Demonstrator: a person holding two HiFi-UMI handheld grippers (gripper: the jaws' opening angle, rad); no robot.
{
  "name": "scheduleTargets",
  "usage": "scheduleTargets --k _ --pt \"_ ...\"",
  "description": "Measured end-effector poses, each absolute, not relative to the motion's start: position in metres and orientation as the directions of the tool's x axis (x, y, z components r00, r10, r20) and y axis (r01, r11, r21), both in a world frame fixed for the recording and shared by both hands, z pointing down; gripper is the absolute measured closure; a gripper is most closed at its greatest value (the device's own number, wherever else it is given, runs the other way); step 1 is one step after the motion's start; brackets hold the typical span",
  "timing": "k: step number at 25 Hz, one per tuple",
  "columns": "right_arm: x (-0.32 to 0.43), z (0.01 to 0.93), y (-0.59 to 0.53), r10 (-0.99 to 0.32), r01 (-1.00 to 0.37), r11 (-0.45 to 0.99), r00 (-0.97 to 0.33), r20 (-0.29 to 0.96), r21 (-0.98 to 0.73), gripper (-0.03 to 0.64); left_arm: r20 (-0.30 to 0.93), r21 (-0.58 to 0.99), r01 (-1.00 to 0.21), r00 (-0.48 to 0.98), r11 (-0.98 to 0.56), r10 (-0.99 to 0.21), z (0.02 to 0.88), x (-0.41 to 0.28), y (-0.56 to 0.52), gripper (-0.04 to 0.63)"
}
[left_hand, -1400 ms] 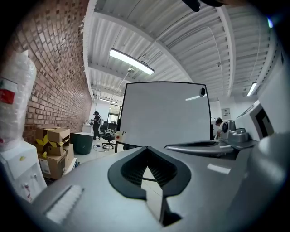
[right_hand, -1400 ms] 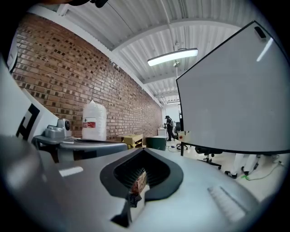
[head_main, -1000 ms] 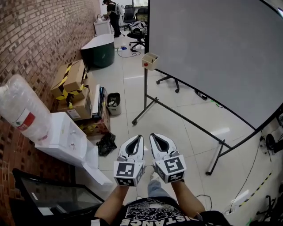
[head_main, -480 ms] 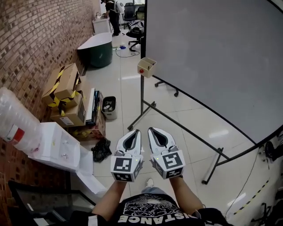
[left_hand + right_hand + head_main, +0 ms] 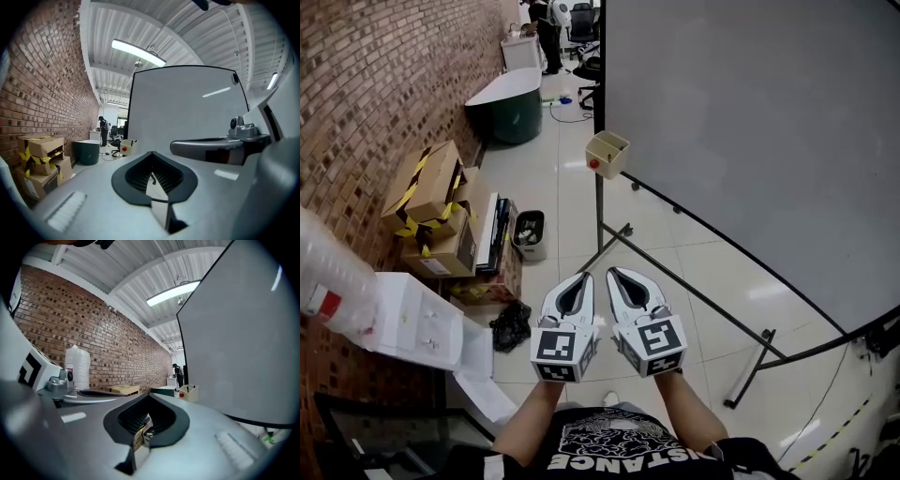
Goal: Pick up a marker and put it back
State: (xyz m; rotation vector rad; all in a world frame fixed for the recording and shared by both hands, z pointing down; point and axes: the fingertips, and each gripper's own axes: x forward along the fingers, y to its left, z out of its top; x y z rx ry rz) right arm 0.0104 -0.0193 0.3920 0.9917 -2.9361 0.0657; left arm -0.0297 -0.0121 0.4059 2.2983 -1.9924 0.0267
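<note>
Marker [image 5: 188, 388], dark, thin, upright in beige box [image 5: 605, 157]

The head camera looked steeply down on the left tool [image 5: 581, 281] and right tool [image 5: 617, 277], both close below it. Each tool's camera sat just behind its own jaws, facing forward. All three views shared the whiteboard [image 5: 750, 141] and the box [image 5: 607, 153] on its stand.
</note>
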Motion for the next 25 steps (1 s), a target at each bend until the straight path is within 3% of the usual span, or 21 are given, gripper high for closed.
scheduleTargets --k 14,25 --pt "-0.001 0.398 -0.08 -0.572 -0.573 0.82 -0.819 0.031 0.0 0.616 0.076 0.092 -0.985 0.154 -0.147 -0.985 0.413 -0.03 -0.085 0.591" --pt "-0.038 0.394 -0.173 -0.628 -0.627 0.778 -0.777 0.041 0.027 0.616 0.063 0.097 -0.975 0.208 -0.202 -0.976 0.407 -0.066 -0.179 0.591"
